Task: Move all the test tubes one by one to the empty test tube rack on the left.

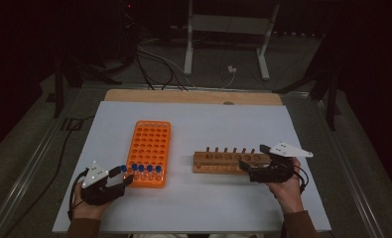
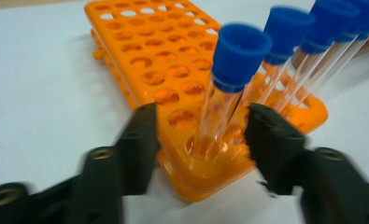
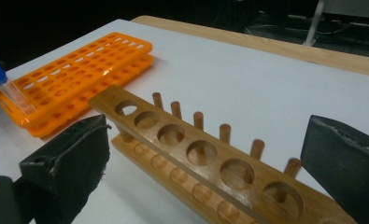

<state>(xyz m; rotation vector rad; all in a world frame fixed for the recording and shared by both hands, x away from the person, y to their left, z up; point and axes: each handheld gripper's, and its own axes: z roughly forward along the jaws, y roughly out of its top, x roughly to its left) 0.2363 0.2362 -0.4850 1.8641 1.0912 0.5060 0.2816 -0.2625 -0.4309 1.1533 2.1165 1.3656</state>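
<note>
The clear plastic test tube with a blue cap [image 2: 229, 88] stood in the near corner of the orange plastic tube rack [image 2: 173, 70], between the left gripper [image 2: 201, 135]'s half-open jaws, nothing pinched yet. So this looked like the grab step: close on the glass, lift straight up. The right gripper [image 3: 205, 154] hung wide open around the end of the empty wooden tube rack [image 3: 191, 149].

Test tube [image 2: 219, 116]: clear, blue cap, standing near upright in a corner hole of the orange rack [image 2: 173, 60], front row, nearest edge. Three more blue-capped tubes [image 1: 150, 169] stand beside it in the same row, leaning slightly. Rack: orange plastic, two-tiered, many round holes, all others unfilled, lying flat on the white table top, left of centre.
</note>
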